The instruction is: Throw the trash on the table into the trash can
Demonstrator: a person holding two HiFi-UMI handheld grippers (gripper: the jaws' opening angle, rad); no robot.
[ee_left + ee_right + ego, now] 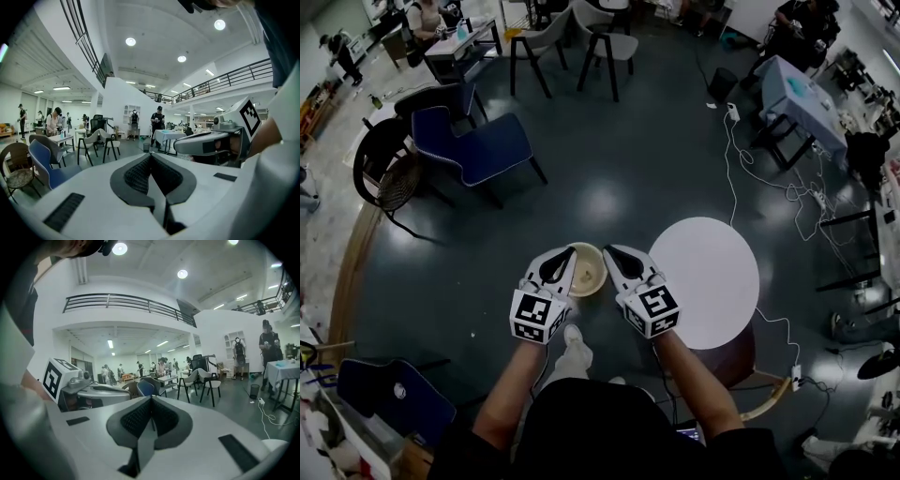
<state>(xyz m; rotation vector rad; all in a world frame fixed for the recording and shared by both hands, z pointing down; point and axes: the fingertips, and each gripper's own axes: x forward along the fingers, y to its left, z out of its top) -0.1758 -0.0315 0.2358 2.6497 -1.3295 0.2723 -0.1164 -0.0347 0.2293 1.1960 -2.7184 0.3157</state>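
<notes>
The fingers (135, 176) of your left gripper (562, 258) are pressing together with nothing between them, and the fingers (136, 420) of your right gripper (617, 255) are doing the same, so you are carrying nothing in either hand. The trash can (586, 269) is sitting on the floor just beyond and below both sets of fingertips, showing in the gap between the two grippers; what is lying inside it is too small to make out. The round white table (705, 281) is standing just outside your right fingers, and no trash is showing on its top. Judging from that, the throwing is looking done, or very nearly so: nothing is waiting in your jaws, and nothing is showing on the table for you to fetch.
</notes>
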